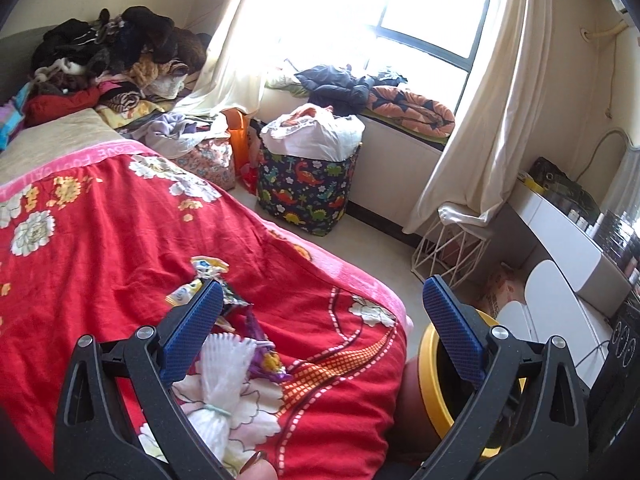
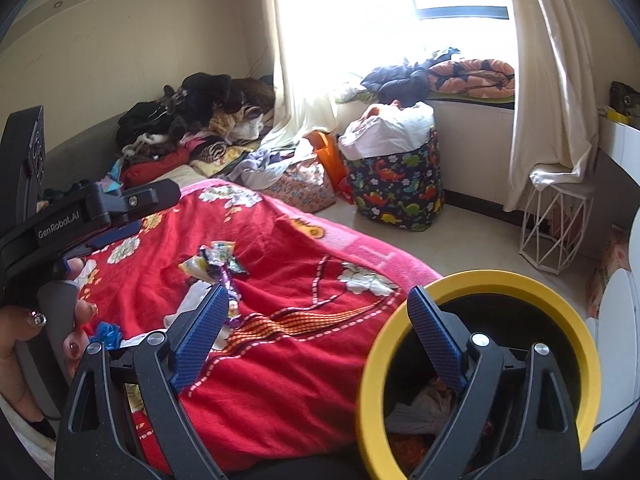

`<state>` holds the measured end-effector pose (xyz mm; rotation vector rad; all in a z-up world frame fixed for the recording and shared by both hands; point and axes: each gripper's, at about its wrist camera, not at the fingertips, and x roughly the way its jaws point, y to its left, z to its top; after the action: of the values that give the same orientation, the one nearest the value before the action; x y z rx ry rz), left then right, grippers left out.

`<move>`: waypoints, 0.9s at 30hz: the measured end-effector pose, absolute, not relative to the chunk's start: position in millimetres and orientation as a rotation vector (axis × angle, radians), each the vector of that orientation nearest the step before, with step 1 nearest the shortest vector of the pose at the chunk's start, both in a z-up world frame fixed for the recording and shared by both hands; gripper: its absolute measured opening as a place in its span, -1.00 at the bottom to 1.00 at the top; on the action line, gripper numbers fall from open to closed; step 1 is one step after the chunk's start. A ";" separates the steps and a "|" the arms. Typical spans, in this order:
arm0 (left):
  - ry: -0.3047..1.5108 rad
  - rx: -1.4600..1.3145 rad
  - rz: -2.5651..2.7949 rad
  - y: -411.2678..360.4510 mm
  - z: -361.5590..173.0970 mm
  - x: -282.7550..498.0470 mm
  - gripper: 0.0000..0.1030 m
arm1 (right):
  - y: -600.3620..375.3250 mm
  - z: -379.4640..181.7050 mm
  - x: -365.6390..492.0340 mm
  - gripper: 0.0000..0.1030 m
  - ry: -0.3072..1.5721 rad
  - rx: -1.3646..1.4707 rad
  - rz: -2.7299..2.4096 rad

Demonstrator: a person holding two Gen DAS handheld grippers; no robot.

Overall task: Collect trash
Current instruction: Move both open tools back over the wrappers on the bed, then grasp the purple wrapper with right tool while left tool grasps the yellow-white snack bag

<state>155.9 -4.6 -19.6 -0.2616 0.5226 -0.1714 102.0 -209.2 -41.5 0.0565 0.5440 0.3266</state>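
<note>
both claws gape wide and empty, left gripper [image 1: 322, 312] over wrappers [image 1: 208, 280] on slippery red quilt [image 1: 120, 240]; light scraps may slide, missing yellow-rimmed bin [image 2: 480, 280].

One yellow-rimmed round trash bin [image 2: 480, 284]; one dinosaur-print fabric basket [image 1: 308, 188]; one white wire-frame stool [image 2: 556, 224]; several crumpled wrappers [image 2: 212, 260] on one red floral bedspread [image 2: 280, 360].

Bed [image 2: 280, 360]: near left, blanket spread over it.
Wrappers [image 2: 216, 264]: on the blanket, mid-bed.
Foam net [image 1: 224, 368]: on the blanket, nearer than the wrappers.
Bin [image 2: 480, 360]: near right, beside the bed's edge; trash inside.
Clothes pile [image 2: 200, 120]: far left, on the bed.
Basket [image 2: 396, 184]: far, on the floor below the window.
Wire stand [image 2: 556, 228]: right of the basket.
</note>
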 end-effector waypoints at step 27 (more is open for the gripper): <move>0.661 -0.387 0.027 88.8 -71.3 202.5 0.44 | -111.3 -109.1 181.7 0.25 0.795 -0.044 0.504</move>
<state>202.5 88.8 -71.3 -0.3871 0.6612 0.0267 181.7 -111.3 -109.1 -0.0436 0.7952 0.5037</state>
